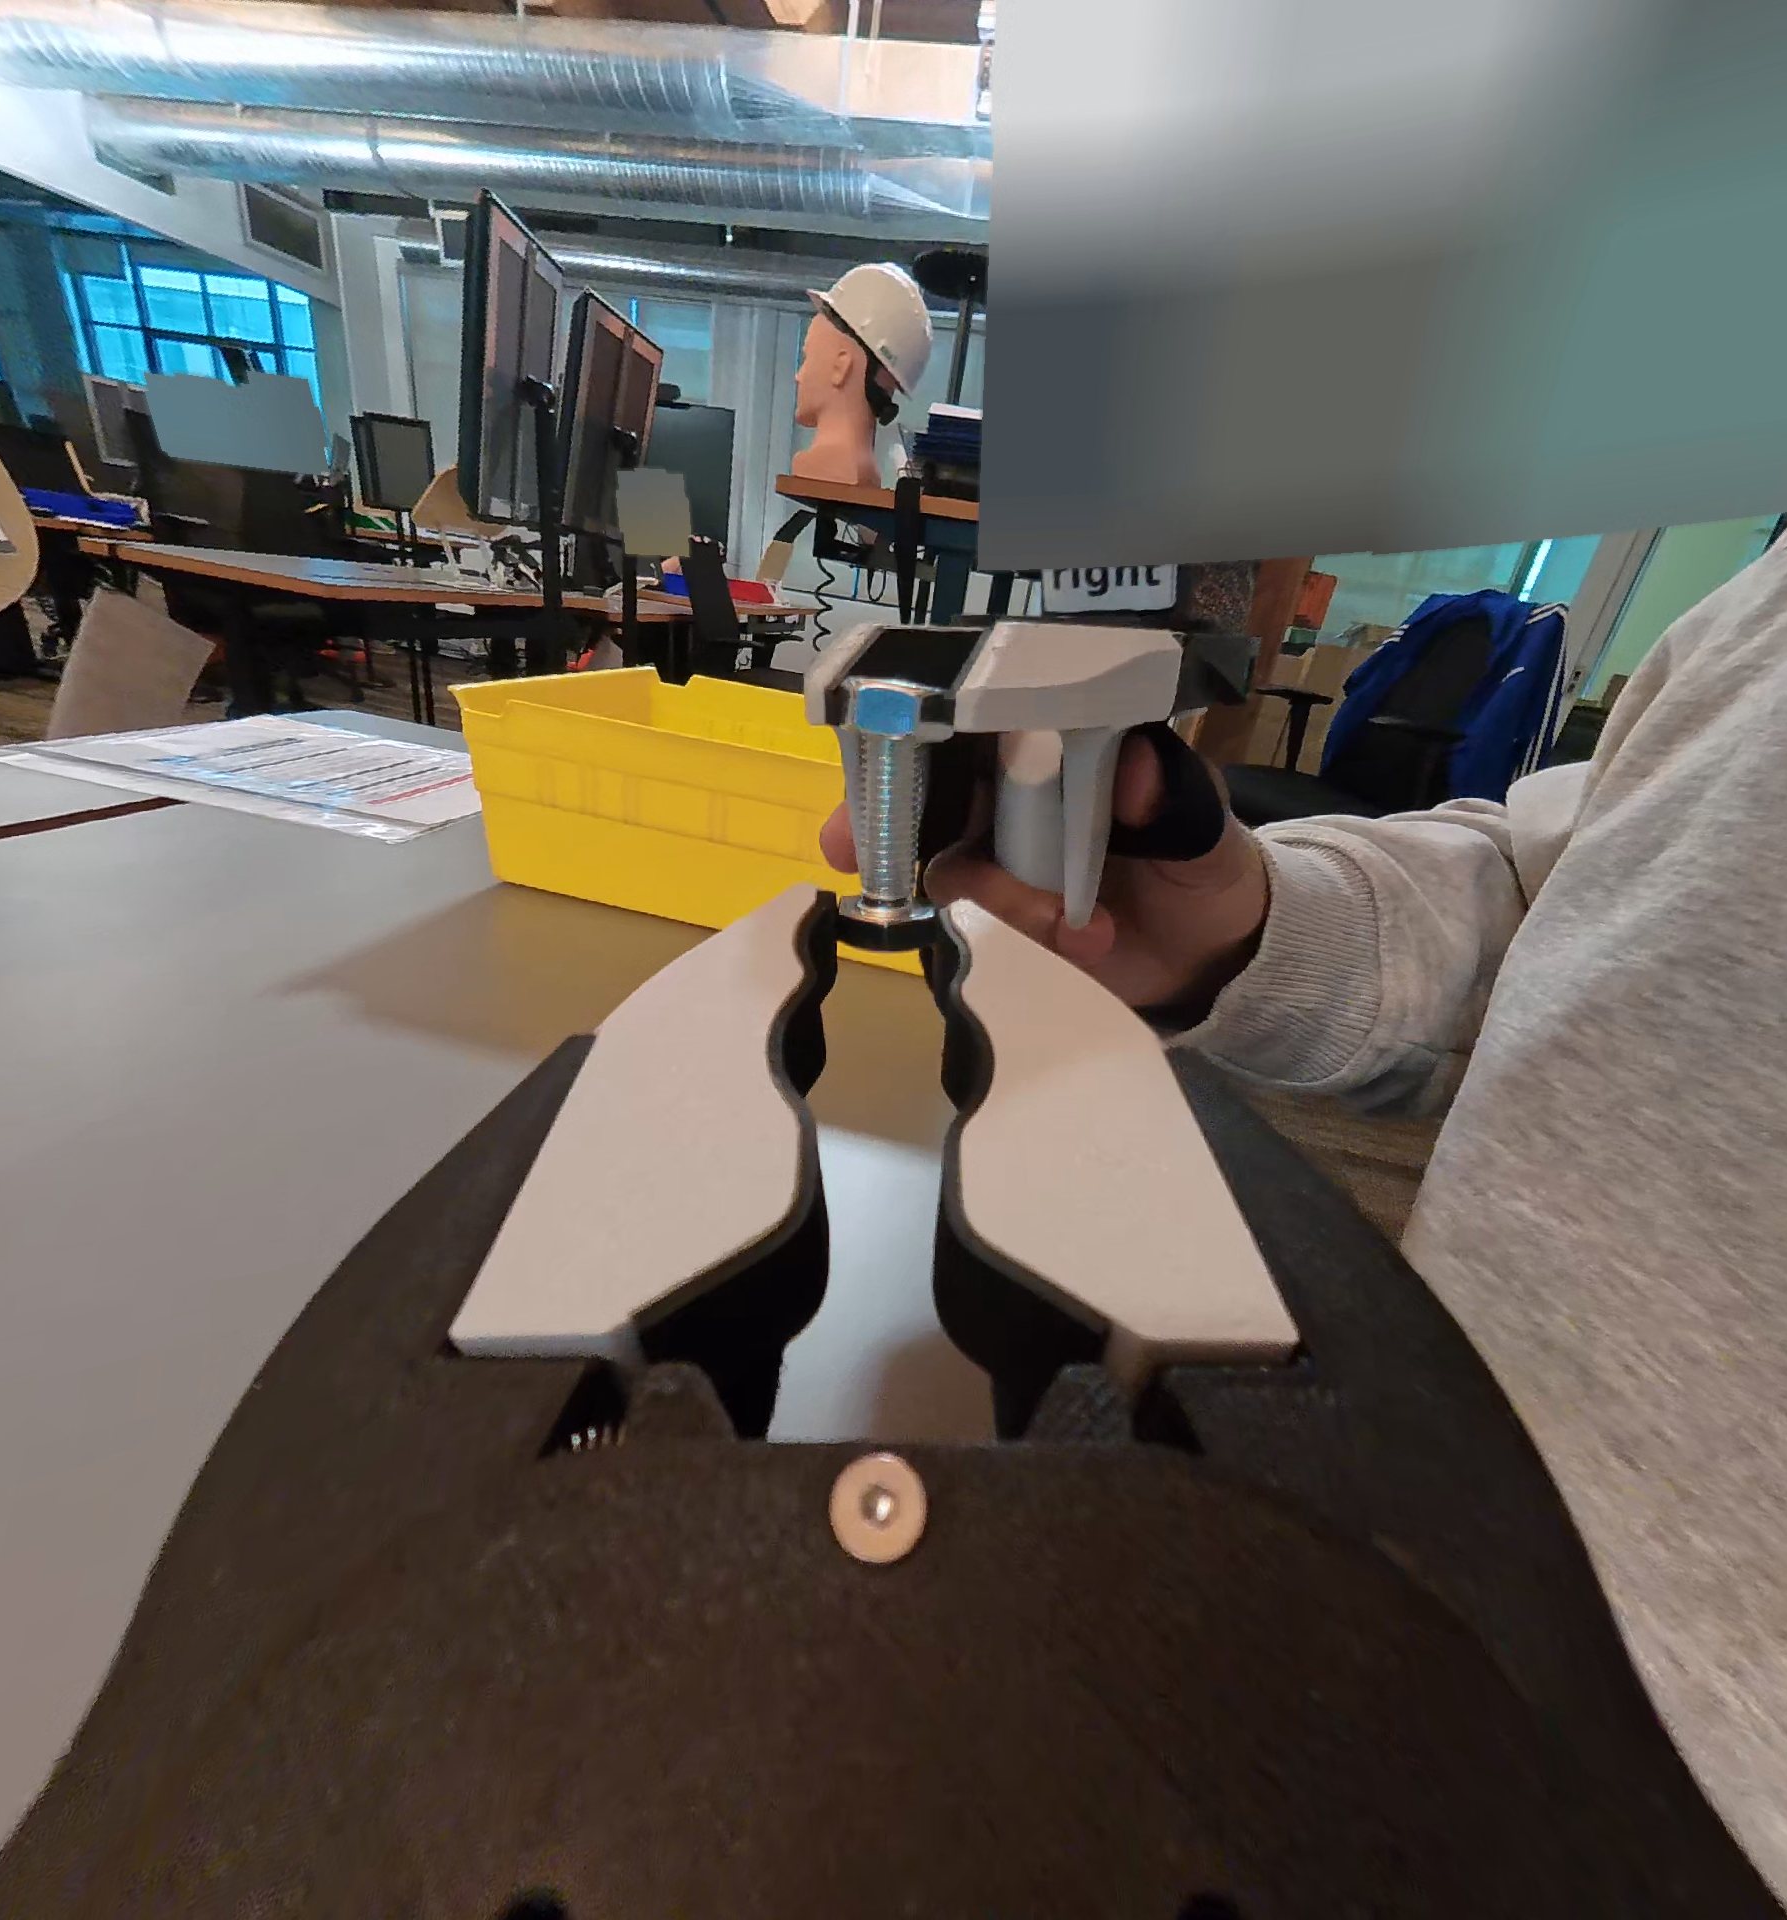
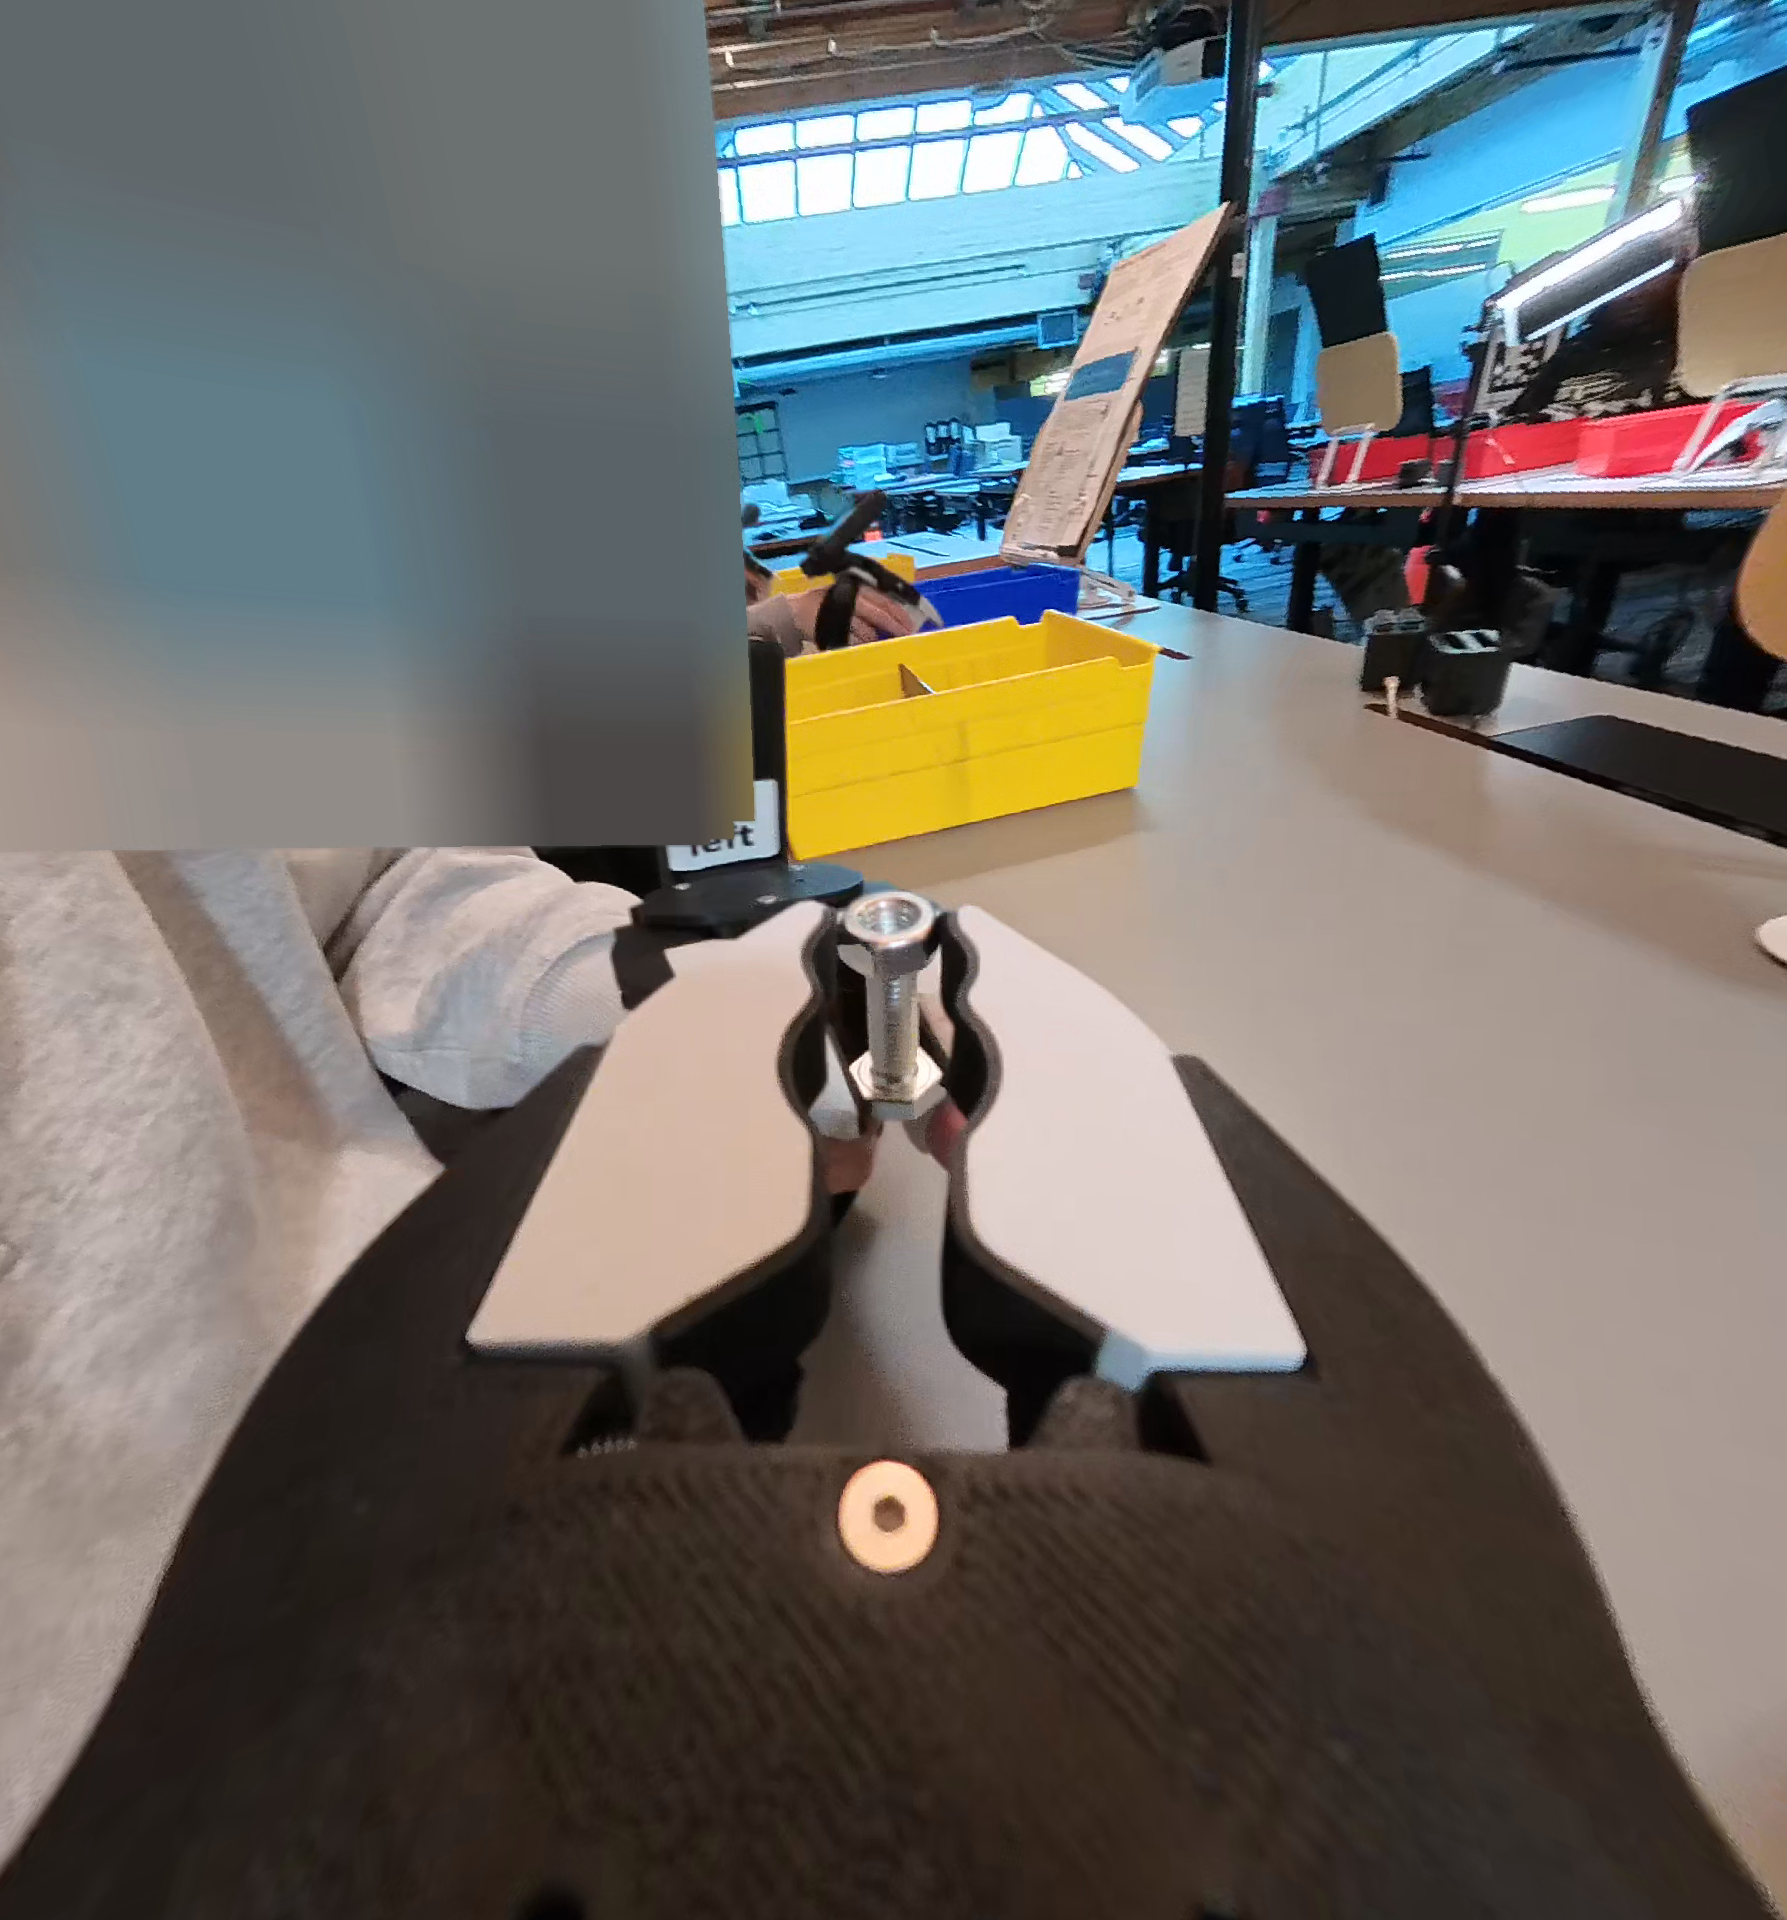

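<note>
The left claw (image 1: 878, 930) is pinching a hex nut (image 1: 881, 914) between its tips, and the right claw (image 2: 889, 961) is clamping the head of a steel hex bolt (image 1: 884, 800), so the two are gripping opposite ends of one piece of hardware held in the air above the grey tabletop (image 1: 245, 987). From the left wrist view the bolt is standing upright, head at the top, its threaded shank running down into the nut. I judge the bolt to be rigid, dense for its size and rather slick on its plated faces, so the flats of the head and nut are offering the surest hold. A hand (image 1: 1128, 894) in a grey sleeve (image 1: 1388, 935) is holding the right tool; a yellow bin (image 1: 650, 790) is sitting just behind.
</note>
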The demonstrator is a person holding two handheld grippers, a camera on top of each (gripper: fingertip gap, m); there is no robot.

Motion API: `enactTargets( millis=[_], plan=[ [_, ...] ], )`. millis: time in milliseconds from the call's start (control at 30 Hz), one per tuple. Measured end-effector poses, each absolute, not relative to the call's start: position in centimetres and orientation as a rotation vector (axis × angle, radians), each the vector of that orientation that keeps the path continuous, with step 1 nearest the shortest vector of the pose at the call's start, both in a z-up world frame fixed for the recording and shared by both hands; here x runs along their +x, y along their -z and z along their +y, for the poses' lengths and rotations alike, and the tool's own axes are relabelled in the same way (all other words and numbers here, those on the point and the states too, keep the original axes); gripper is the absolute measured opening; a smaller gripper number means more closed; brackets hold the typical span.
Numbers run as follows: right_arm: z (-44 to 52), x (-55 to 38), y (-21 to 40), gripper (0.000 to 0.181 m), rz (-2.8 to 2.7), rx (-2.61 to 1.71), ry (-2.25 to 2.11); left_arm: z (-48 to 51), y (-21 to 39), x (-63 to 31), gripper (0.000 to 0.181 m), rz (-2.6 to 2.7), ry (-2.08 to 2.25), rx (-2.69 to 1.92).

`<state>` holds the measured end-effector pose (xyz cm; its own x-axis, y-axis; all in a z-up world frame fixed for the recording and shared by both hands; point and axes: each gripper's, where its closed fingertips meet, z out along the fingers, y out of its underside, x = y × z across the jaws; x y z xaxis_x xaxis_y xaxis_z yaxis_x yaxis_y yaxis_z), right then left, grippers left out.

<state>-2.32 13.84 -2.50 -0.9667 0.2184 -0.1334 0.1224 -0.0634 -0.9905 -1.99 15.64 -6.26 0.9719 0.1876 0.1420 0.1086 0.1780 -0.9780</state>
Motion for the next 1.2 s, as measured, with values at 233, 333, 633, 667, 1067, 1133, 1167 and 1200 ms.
enactTargets(
  millis=[233,333,633,667,1067,1133,1167,1200],
  plan=[
    [13.8,-2.6,2.6,0.019,-2.098,-0.406,-2.149,15.6,6.3,-2.2,0.019,-0.260,-0.078,-1.401],
    [13.8,-2.7,2.8,0.019,-2.098,-0.413,-2.128,15.6,6.4,-2.3,0.018,-0.262,-0.084,-1.401],
    [14.0,-3.2,2.7,0.022,-2.066,-0.431,-2.132,15.4,6.3,-2.5,0.018,-0.272,-0.082,-1.395],
    [14.1,-3.2,2.7,0.023,-2.062,-0.439,-2.142,15.4,6.3,-2.5,0.018,-0.272,-0.082,-1.394],
    [14.0,-3.0,2.5,0.025,-2.051,-0.427,-2.211,15.0,6.3,-3.2,0.018,-0.313,-0.073,-1.375],
    [14.0,-2.9,2.5,0.024,-2.051,-0.422,-2.208,15.0,6.3,-3.2,0.019,-0.317,-0.071,-1.375],
    [14.0,-2.9,2.5,0.024,-2.050,-0.420,-2.208,15.0,6.3,-3.2,0.019,-0.318,-0.071,-1.375],
    [14.0,-2.9,2.5,0.024,-2.050,-0.421,-2.207,15.0,6.3,-3.2,0.019,-0.318,-0.071,-1.376]
  ],
)
